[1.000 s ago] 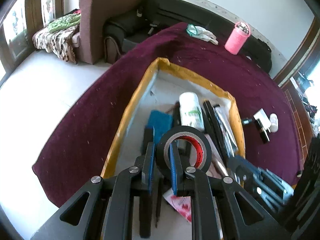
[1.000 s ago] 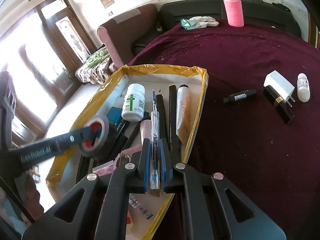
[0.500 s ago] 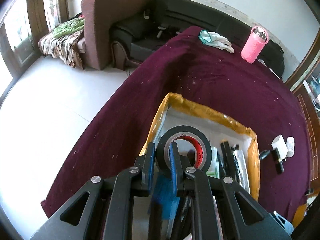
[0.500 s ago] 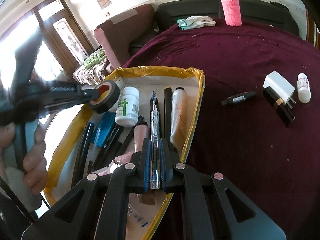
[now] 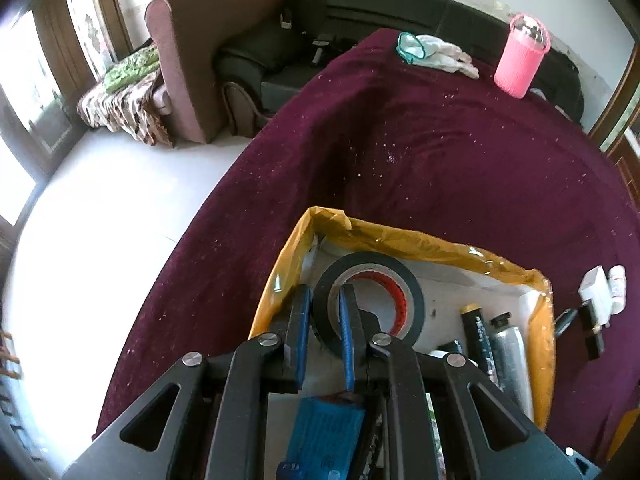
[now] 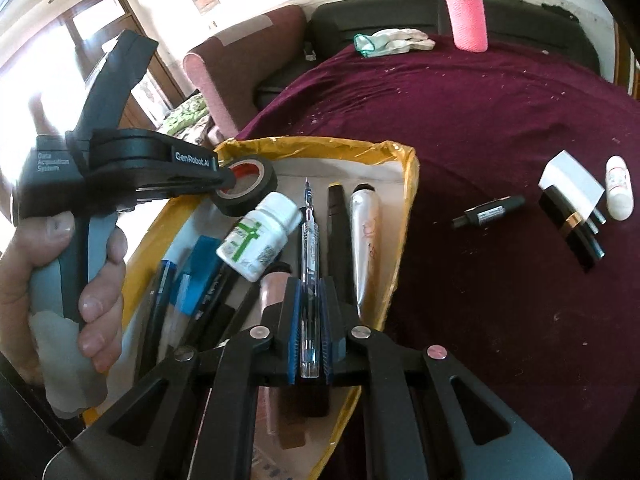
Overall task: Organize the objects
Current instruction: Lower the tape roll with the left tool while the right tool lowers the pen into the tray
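Observation:
My left gripper (image 5: 325,300) is shut on a black tape roll (image 5: 404,280) with a red core, one finger inside the ring and one outside. It holds the roll over the far left corner of the yellow-taped box (image 5: 400,240). In the right wrist view, a hand carries that left gripper (image 6: 224,178) with the tape roll (image 6: 256,196) at the back of the box (image 6: 320,146). My right gripper (image 6: 310,282) is shut on a clear pen (image 6: 309,240) that points away over the box. A white pill bottle (image 6: 260,236), a silver tube (image 6: 366,240) and dark pens lie inside.
On the maroon cloth (image 6: 480,120) right of the box lie a black marker (image 6: 488,212), a white plug (image 6: 570,178), a black stick (image 6: 572,236) and a small white bottle (image 6: 619,192). A pink bottle (image 6: 466,12) and gloves (image 6: 396,38) sit at the far edge.
The left gripper has carried the tape roll from the box's near left part to its far left corner. The right gripper and its pen have stayed still.

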